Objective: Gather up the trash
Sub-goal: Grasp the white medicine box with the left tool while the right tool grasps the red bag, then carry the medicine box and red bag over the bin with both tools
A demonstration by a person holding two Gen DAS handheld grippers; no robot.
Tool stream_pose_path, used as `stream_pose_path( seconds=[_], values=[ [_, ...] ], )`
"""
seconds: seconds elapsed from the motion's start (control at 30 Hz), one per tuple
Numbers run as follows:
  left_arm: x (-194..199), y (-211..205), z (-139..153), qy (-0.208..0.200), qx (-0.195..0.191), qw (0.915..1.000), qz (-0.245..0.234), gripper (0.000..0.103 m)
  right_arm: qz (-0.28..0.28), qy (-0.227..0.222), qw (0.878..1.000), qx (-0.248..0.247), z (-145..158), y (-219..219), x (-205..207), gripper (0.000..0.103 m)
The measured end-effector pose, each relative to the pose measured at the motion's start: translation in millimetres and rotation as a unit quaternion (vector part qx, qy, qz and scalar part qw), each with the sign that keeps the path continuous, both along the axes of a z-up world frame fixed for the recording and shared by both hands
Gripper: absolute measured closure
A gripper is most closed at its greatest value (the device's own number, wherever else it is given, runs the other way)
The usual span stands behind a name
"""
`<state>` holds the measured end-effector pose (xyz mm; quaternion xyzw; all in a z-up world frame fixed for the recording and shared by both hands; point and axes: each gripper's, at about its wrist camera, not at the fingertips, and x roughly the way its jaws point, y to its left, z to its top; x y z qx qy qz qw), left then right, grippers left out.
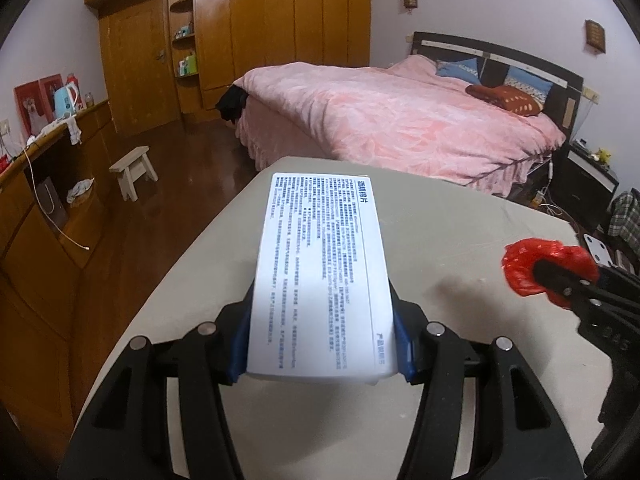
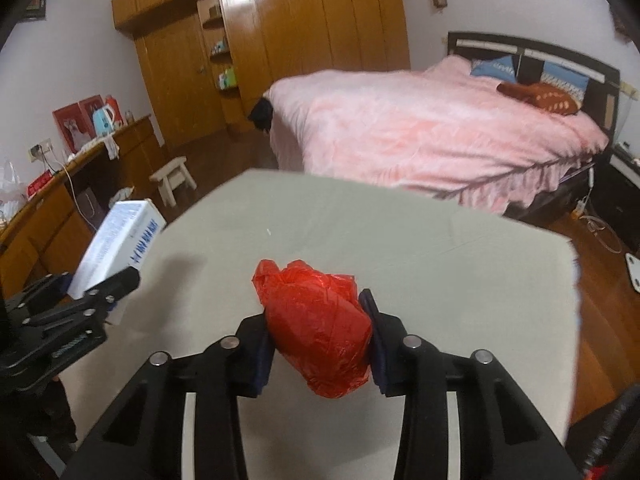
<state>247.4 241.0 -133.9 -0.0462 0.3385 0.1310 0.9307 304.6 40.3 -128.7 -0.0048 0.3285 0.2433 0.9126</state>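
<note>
A white box [image 1: 324, 276] printed with small blue and black text is clamped between the blue pads of my left gripper [image 1: 322, 340], lifted over the grey table [image 1: 460, 240]. In the right wrist view the same box [image 2: 116, 244] shows at the left, tilted up. A crumpled red plastic bag [image 2: 320, 320] sits squeezed between the dark pads of my right gripper [image 2: 318, 344], held just above the table [image 2: 440, 248]. From the left wrist view the red bag [image 1: 540, 266] appears at the right, with the right gripper's fingers around it.
A bed [image 1: 400, 120] with a pink cover stands beyond the table. A small wooden stool [image 1: 134, 170] is on the dark floor to the left. A long wooden counter [image 1: 48, 152] with a kettle runs along the left wall, wardrobes [image 1: 256, 28] behind.
</note>
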Motion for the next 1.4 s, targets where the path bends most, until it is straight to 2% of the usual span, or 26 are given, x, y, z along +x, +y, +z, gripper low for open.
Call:
stream_pose_path(
  seconds=[0.43, 0.73, 1.03, 1.4],
  values=[
    [-41.2, -72.5, 40.2, -0.022, -0.013, 0.9982, -0.054, 0.049, -0.032, -0.036, 0.999, 0.026, 52.6, -69.3, -70.8, 0.064],
    [-82.3, -130.5, 71.9, -0.045, -0.020, 0.9927, -0.110, 0.049, -0.064, -0.060, 0.995, 0.036, 79.9, -122.2, -122.6, 0.064],
    [-115.6, -177.0, 94.7, -0.061, -0.011, 0.9863, -0.153, 0.049, -0.085, -0.079, 0.993, 0.031, 96.9, -162.9, -169.1, 0.064],
    [-145.4, -220.9, 103.8, -0.071, -0.007, 0.9762, -0.205, 0.049, -0.114, -0.107, 0.987, 0.030, 111.7, -198.8, -214.5, 0.064]
  ],
)
